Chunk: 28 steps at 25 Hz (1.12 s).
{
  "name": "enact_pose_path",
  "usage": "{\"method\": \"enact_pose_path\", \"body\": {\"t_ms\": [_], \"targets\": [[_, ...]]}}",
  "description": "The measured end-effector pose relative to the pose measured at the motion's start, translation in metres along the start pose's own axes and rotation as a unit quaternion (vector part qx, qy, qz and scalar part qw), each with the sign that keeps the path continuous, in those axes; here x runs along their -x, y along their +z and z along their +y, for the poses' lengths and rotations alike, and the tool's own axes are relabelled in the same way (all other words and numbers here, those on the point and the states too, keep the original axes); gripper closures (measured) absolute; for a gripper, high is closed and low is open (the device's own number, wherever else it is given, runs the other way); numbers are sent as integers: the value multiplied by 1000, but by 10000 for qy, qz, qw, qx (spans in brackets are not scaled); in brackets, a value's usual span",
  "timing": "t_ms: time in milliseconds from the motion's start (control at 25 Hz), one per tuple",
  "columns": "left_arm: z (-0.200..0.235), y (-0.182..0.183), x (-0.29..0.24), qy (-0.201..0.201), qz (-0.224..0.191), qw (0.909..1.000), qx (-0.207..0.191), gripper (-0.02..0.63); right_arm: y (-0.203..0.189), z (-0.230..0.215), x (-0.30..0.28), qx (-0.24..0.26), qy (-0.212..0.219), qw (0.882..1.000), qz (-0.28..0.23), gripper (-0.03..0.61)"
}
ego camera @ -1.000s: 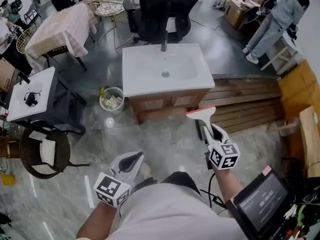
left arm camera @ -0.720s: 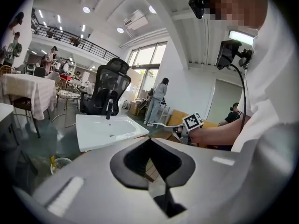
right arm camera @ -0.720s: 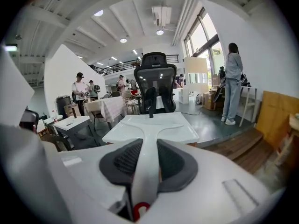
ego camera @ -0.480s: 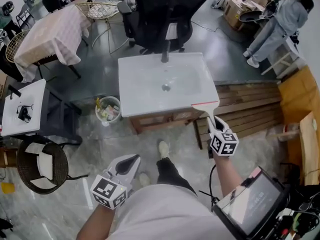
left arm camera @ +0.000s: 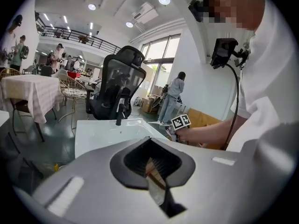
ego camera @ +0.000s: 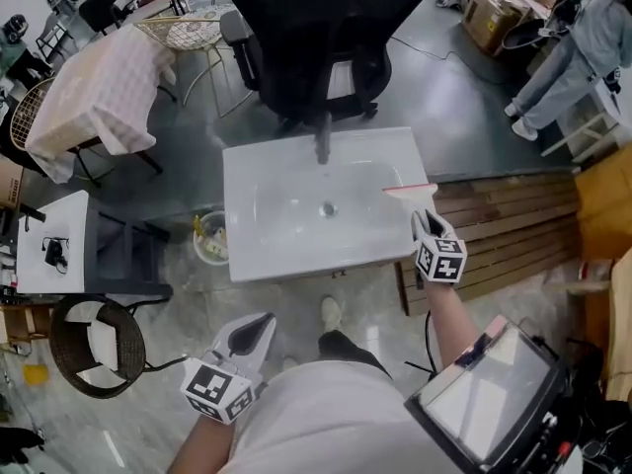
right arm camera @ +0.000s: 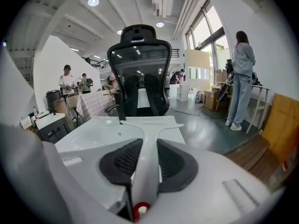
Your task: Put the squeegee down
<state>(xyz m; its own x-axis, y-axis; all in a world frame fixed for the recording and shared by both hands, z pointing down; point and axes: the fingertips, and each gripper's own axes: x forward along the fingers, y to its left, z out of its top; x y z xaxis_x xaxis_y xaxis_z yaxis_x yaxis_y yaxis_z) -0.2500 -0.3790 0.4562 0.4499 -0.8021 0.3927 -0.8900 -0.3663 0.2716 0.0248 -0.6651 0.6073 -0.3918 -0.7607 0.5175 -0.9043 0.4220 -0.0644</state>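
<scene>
At centre right of the head view, the right gripper point(ego camera: 426, 221) has its jaws clamped on the white handle of the squeegee point(ego camera: 408, 191), whose blade sits over the right edge of the white sink point(ego camera: 276, 235). At lower left, the left gripper point(ego camera: 251, 334) has its jaws together, holding nothing.
</scene>
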Motion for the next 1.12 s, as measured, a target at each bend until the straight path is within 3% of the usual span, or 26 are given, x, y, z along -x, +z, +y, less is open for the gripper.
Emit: {"method": "enact_pose_path", "body": {"t_ms": [280, 560, 1120], "targets": [[16, 39, -71, 261, 136, 9995, 59, 606, 23, -58, -98, -33, -22, 9999, 135, 479], [28, 47, -108, 485, 333, 9981, 158, 606, 28, -90, -167, 72, -81, 9994, 323, 479], [45, 54, -124, 752, 384, 9962, 206, 606, 11, -104, -210, 347, -246, 9968, 676, 477]]}}
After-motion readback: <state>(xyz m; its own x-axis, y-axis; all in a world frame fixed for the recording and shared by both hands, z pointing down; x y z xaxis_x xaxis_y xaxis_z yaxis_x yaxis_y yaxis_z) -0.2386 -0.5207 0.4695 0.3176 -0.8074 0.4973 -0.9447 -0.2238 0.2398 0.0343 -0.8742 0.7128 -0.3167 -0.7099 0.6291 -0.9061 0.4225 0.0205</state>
